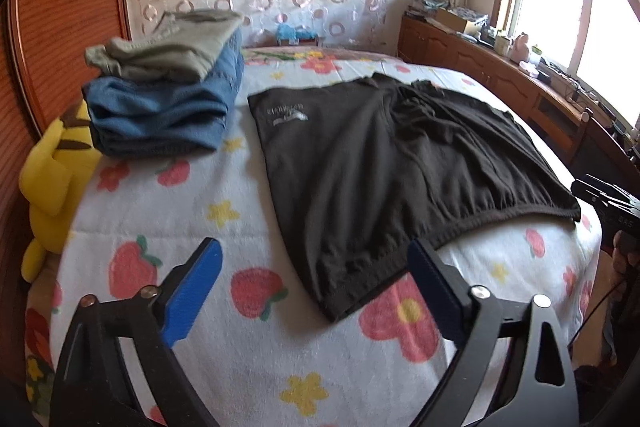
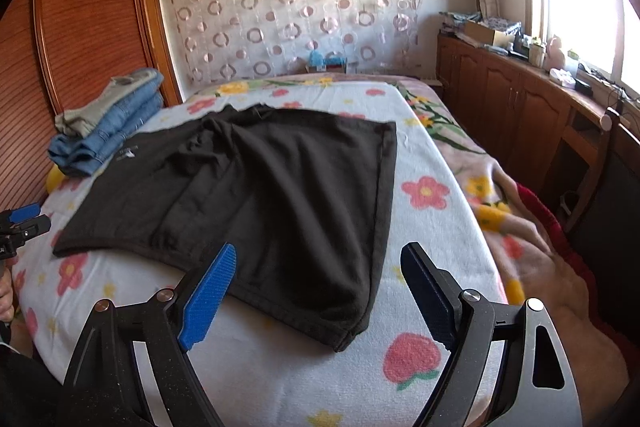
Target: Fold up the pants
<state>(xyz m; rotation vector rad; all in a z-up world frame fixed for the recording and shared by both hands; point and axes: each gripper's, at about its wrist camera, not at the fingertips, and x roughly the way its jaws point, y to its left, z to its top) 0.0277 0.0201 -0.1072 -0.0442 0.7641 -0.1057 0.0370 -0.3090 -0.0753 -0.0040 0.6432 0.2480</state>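
Observation:
Black pants lie spread flat on the flowered bedspread, a small white logo near their far left corner. My left gripper hovers open just above their near left corner, blue pads on either side, nothing pinched. In the right wrist view the same pants reach toward me, and my right gripper stands open over their near right corner. The left gripper shows at that view's left edge. The right gripper shows at the left wrist view's right edge; its fingers are hidden there.
Folded blue jeans with a grey-green garment on top sit at the bed's far left, a yellow plush toy beside them. A wooden wall panel runs along the left. A cluttered wooden cabinet runs under the window. A red cloth hangs off the right edge.

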